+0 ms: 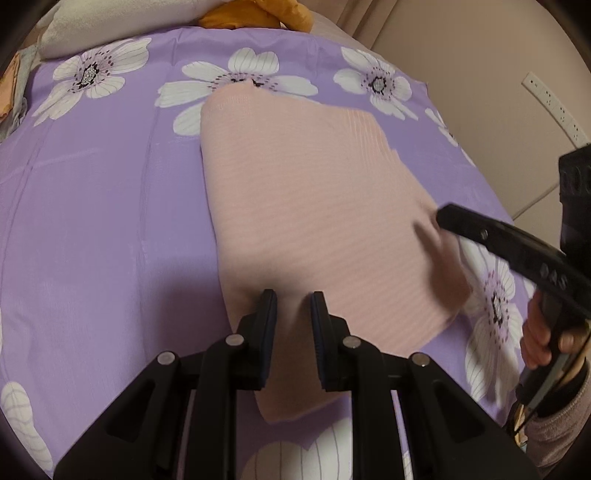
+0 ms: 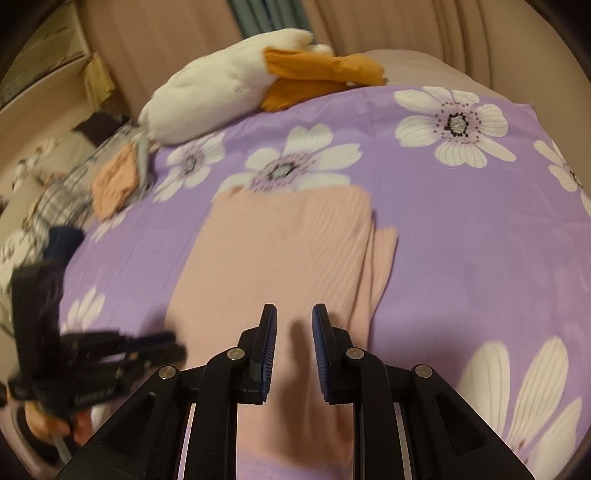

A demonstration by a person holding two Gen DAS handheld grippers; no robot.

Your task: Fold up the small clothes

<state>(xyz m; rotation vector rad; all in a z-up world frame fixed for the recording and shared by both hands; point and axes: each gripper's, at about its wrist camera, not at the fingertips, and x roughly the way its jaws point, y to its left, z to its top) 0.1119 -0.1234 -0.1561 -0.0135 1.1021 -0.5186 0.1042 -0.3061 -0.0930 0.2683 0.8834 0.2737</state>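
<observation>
A pink ribbed garment (image 1: 295,184) (image 2: 277,251) lies folded on the purple flowered sheet (image 1: 110,203) (image 2: 461,240). A lower layer sticks out along its right side in the right wrist view. My left gripper (image 1: 293,295) hovers over the garment's near end, its jaws a little apart with nothing pinched between them. My right gripper (image 2: 294,308) is over the same near end, also slightly open and empty. In the left wrist view the right gripper (image 1: 441,218) points at the garment's right edge, where a corner is blurred. The left gripper (image 2: 177,343) shows blurred at the left.
A white and orange plush toy (image 2: 229,92) (image 1: 251,14) lies at the far end of the bed. A pile of other clothes (image 2: 110,184) sits at the far left edge. A hand (image 1: 539,339) holds the right gripper's handle. A wall socket (image 1: 554,103) is beyond the bed's right side.
</observation>
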